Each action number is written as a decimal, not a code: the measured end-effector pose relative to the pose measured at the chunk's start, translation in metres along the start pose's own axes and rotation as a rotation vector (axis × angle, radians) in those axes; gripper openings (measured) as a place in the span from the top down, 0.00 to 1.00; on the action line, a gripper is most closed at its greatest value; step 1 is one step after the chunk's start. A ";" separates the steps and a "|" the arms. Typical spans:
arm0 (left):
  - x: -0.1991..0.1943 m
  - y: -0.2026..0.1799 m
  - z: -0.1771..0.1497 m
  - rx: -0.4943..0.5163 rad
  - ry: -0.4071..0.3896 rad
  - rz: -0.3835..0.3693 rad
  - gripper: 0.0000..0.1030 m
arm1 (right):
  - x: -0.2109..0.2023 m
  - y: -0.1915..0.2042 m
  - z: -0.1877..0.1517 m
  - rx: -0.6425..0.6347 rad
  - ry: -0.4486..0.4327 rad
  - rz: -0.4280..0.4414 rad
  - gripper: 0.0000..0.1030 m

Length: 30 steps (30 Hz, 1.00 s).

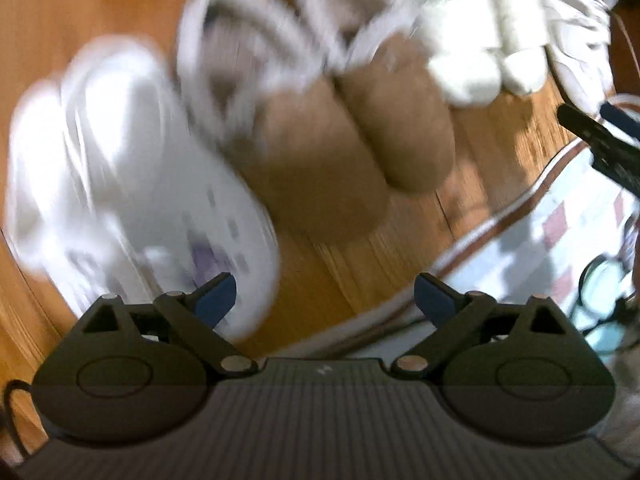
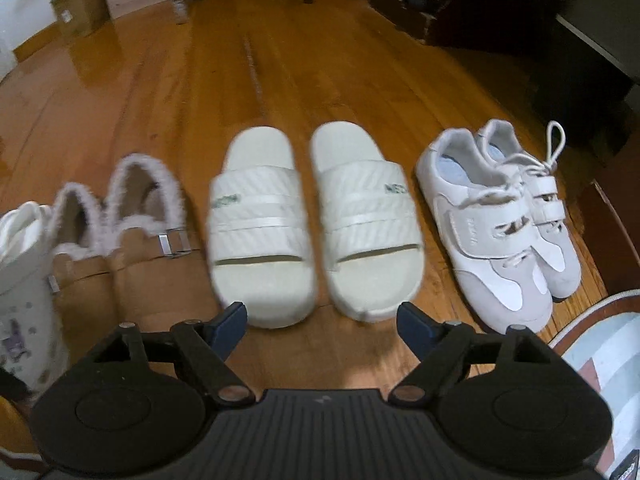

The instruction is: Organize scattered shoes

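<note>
Shoes stand in a row on the wooden floor [image 2: 280, 80], four pairs by count, toes toward the cameras. From the right wrist view, at the right are two white and grey sneakers [image 2: 500, 224] with laces and a strap each; small writing on the strap is too blurred to read. In the middle are two cream slides [image 2: 316, 224], side by side and just apart, each with a short green word on its band that cannot be made out. Left of them are two tan fur-lined slippers [image 2: 132, 248] with metal buckles, touching each other. At the far left edge is one white printed shoe [image 2: 24, 280], cut off by the frame; the left wrist view, heavily blurred, shows it as a pair of white shoes [image 1: 120, 168] beside the tan slippers.

A patterned rug [image 2: 608, 344] with a brown border lies at the lower right, near the sneakers.

The right gripper [image 2: 322, 322] hangs over the floor just in front of the slides, fingers spread wide, nothing between them. The left gripper [image 1: 325, 298] is likewise spread and empty, above bare floor beside the white shoes.
</note>
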State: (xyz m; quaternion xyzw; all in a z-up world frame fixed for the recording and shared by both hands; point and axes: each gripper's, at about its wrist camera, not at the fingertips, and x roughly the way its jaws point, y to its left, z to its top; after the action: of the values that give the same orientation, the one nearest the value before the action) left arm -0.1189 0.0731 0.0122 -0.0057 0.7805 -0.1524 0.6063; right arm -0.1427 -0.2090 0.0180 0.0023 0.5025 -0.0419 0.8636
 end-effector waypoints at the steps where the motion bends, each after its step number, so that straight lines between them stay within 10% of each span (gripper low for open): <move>1: 0.000 0.000 -0.003 -0.009 0.003 0.005 0.06 | -0.007 0.007 0.000 -0.020 -0.011 -0.005 0.15; 7: -0.008 -0.006 -0.029 0.030 -0.034 0.138 0.06 | -0.025 0.031 -0.002 -0.089 -0.034 0.008 0.14; 18: -0.020 -0.005 -0.047 0.029 -0.079 0.113 0.06 | -0.031 0.030 0.017 -0.233 0.075 0.044 0.16; 25: -0.018 -0.010 -0.049 -0.138 -0.231 -0.089 0.06 | -0.023 -0.023 0.108 -0.429 0.364 -0.027 0.18; 30: 0.000 -0.041 -0.039 -0.010 -0.273 -0.149 0.06 | 0.011 -0.045 0.167 -0.493 0.380 -0.124 0.16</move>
State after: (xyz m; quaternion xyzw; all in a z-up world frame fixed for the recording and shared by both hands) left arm -0.1632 0.0429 0.0311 -0.0873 0.6891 -0.1912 0.6936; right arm 0.0039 -0.2624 0.0928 -0.2303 0.6489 0.0298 0.7246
